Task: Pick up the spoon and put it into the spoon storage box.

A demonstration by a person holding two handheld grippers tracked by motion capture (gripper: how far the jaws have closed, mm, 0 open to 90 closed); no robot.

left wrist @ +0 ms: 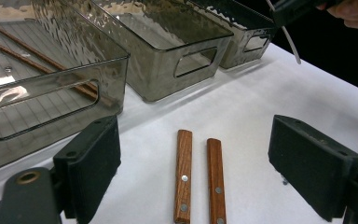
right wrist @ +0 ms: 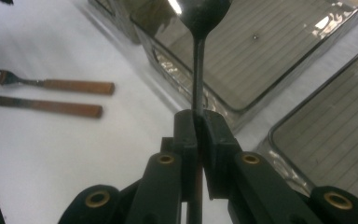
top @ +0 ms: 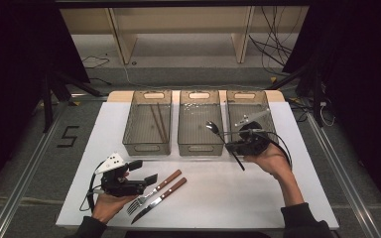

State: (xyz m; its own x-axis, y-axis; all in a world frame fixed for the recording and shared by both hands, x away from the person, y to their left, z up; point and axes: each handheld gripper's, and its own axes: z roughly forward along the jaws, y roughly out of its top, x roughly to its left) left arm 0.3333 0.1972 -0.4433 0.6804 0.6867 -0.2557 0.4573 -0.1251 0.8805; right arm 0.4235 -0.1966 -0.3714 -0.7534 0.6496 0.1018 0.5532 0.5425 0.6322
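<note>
1. Sorting of cutlery into three clear bins appears to be the work in hand: chopsticks (top: 157, 121) are already lying in the left bin (top: 148, 148).
2. Right tool (top: 241, 141) is pinching a spoon (top: 212, 127) by its thin handle, bowl pointing away, so it is hanging above the near rim of the middle bin (top: 200, 148), probably for dropping in.
3. Left tool (top: 147, 172) is waiting with jaws wide, gripping nothing, just beside the wooden-handled fork (top: 155, 191) and knife (top: 159, 199) lying parallel on the tabletop (top: 218, 198), likely next.

My left gripper (top: 146, 171) rests at seven o'clock, jaws spread wide; my right gripper (top: 230, 144), at three o'clock, has jaws clamped.
</note>
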